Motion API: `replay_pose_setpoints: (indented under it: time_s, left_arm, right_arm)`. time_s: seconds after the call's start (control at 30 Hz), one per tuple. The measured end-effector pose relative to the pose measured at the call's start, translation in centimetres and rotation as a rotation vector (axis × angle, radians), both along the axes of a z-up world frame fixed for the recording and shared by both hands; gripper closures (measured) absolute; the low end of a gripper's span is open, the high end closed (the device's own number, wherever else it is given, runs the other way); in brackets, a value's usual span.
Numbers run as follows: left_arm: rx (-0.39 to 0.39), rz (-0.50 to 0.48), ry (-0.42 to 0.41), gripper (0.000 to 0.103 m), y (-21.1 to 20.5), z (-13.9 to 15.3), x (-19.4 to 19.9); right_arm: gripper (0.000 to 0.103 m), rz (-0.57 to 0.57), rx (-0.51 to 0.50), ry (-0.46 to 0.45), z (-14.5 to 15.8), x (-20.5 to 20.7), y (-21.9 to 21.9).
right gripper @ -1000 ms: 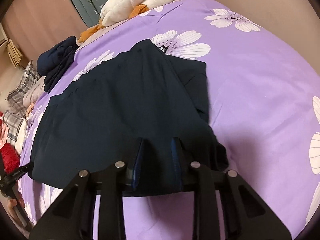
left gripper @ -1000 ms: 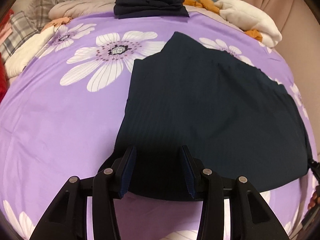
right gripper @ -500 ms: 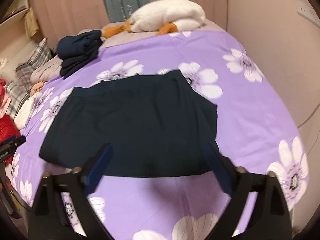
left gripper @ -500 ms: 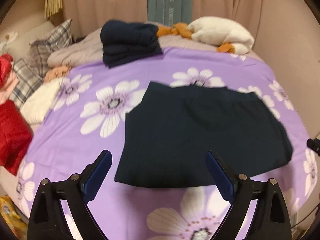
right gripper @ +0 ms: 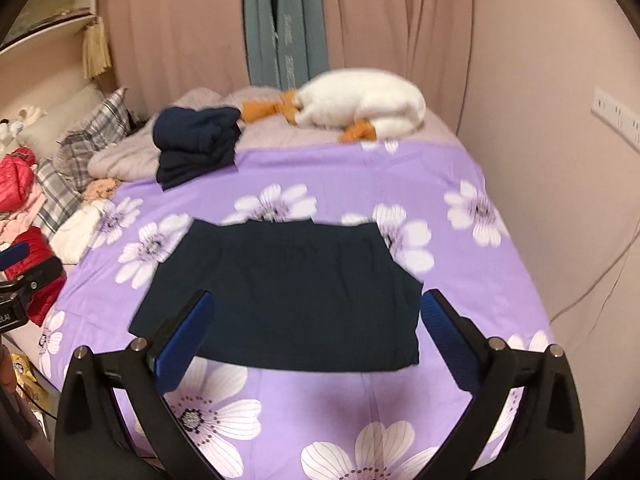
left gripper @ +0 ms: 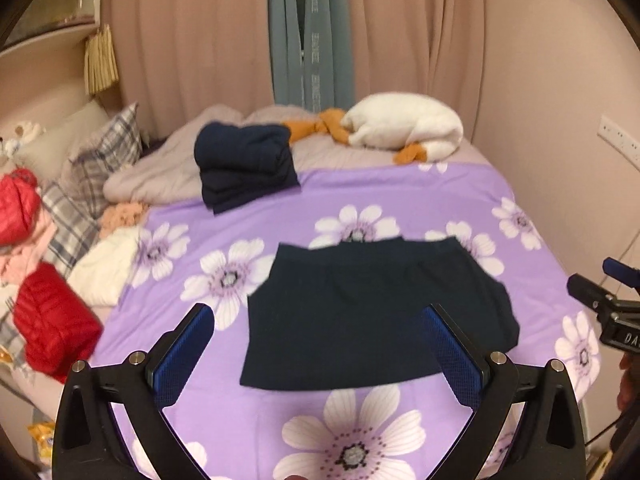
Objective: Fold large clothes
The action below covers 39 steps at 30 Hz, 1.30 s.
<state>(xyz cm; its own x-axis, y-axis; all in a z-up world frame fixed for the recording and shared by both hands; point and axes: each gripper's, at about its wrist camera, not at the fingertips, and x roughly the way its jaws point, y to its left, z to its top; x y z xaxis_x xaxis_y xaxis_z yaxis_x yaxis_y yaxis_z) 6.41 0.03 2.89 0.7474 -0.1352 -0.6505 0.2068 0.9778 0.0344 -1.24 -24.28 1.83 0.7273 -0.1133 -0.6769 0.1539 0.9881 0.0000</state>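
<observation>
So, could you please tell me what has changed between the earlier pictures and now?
Both grippers let go of the dark garment and lifted away from it. The left gripper and right gripper were narrowed at its near edge; now their jaws stand wide and empty above the bed. The garment stayed flat on the sheet, and the folded navy stack and white bundle have not moved.

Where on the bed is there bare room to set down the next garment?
Free: purple sheet between the folded dark garment and the navy stack, and the right strip by the wall. Crowded: the left edge, with red jacket and pillows.
</observation>
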Motion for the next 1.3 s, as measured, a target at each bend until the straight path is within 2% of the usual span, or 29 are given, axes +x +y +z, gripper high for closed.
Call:
replay_pose_setpoints:
  time_s: [0.13, 0.23, 0.43, 1.3]
  left_arm:
    - [0.037, 0.013, -0.042, 0.001, -0.5, 0.6, -1.1]
    - [0.018, 0.002, -0.01, 0.001, -0.4, -0.6, -1.2]
    - [0.022, 0.015, 0.019, 0.001, -0.6, -0.8, -1.5]
    - [0.031, 0.005, 0.01, 0.001, -0.8, -0.2, -2.7]
  right_arm:
    - [0.0, 0.028, 0.001, -0.016, 1.4, -0.9, 1.1]
    - [0.0, 0.043, -0.002, -0.007, 0.7, -1.3, 1.5]
    - [0.0, 0.054, 0.027, 0.046, -1.0, -1.3, 1.9]
    - [0.0, 0.058, 0.026, 0.036, -0.5, -1.8, 2.2]
